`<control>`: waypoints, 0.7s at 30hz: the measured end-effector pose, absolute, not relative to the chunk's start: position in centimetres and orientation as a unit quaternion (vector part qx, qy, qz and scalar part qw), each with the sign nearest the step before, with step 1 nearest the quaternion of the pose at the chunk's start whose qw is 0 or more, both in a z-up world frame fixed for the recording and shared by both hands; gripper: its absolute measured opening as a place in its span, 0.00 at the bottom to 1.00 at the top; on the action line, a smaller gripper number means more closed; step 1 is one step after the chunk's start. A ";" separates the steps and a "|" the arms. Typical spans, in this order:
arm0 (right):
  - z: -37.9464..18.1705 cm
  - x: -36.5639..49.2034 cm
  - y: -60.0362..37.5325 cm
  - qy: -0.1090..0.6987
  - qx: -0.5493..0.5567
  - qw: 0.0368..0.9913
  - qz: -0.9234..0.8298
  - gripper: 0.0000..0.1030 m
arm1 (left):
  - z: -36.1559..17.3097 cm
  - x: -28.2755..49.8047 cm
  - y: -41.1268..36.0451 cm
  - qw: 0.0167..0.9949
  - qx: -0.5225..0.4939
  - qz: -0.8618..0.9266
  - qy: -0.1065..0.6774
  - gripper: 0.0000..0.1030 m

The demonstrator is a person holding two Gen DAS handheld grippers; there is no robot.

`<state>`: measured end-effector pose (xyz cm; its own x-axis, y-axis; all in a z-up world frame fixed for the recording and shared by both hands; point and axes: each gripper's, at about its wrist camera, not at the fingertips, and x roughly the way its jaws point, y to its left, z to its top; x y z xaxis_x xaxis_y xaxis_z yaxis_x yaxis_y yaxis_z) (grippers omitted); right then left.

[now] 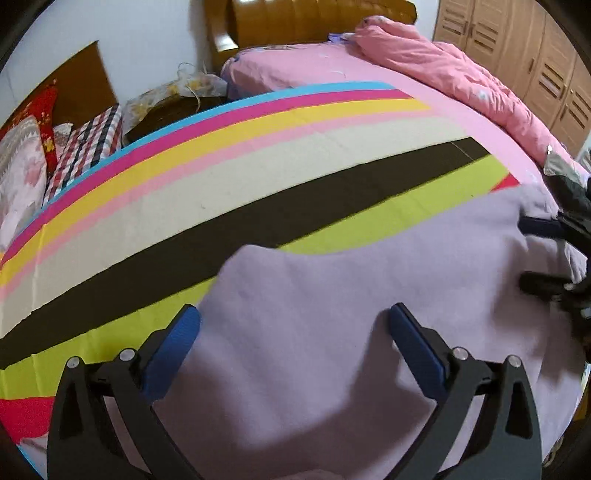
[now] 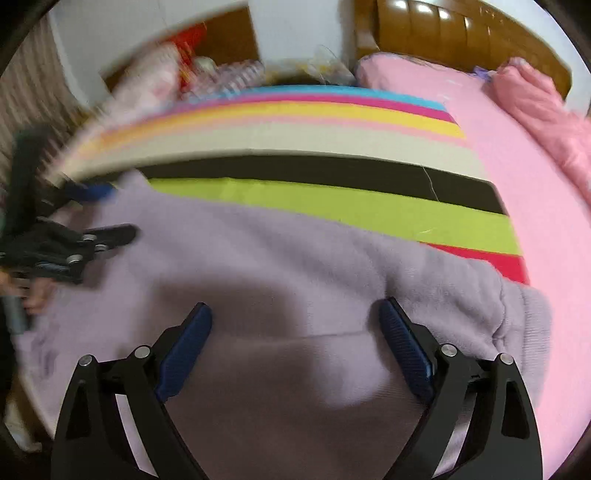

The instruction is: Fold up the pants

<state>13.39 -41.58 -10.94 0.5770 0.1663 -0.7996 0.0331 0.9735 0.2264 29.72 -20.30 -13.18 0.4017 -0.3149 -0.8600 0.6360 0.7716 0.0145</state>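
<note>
Lilac fleece pants (image 1: 351, 295) lie spread flat on a striped sheet (image 1: 221, 177) on the bed. In the right wrist view the same pants (image 2: 277, 251) end in a ribbed band (image 2: 528, 325) at the right. My left gripper (image 1: 293, 319) hovers over the pants near their left edge, open, with nothing between its blue pads. My right gripper (image 2: 295, 312) is open above the cloth too and grips nothing. Each gripper shows in the other's view: the right gripper (image 1: 539, 254) at the far right, the left gripper (image 2: 110, 212) at the far left, blurred.
A crumpled pink quilt (image 1: 461, 81) lies along the far right of the bed, by a wooden headboard (image 1: 303, 22). Pillows and a checked cloth (image 1: 85, 147) are piled beyond the left edge. A wooden wardrobe (image 1: 535, 62) stands at the back right.
</note>
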 end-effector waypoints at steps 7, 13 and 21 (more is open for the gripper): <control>-10.1 12.5 -42.5 0.432 0.147 0.889 0.020 0.75 | -13.2 29.6 -20.2 0.826 0.163 -0.280 0.461 0.99; -8.1 15.8 -41.4 0.421 0.097 0.902 0.008 0.86 | -13.5 30.3 -20.3 0.829 0.156 -0.272 0.462 0.99; -11.7 19.0 -43.1 0.451 0.117 0.884 -0.036 0.87 | -13.4 30.7 -19.9 0.830 0.139 -0.277 0.464 0.99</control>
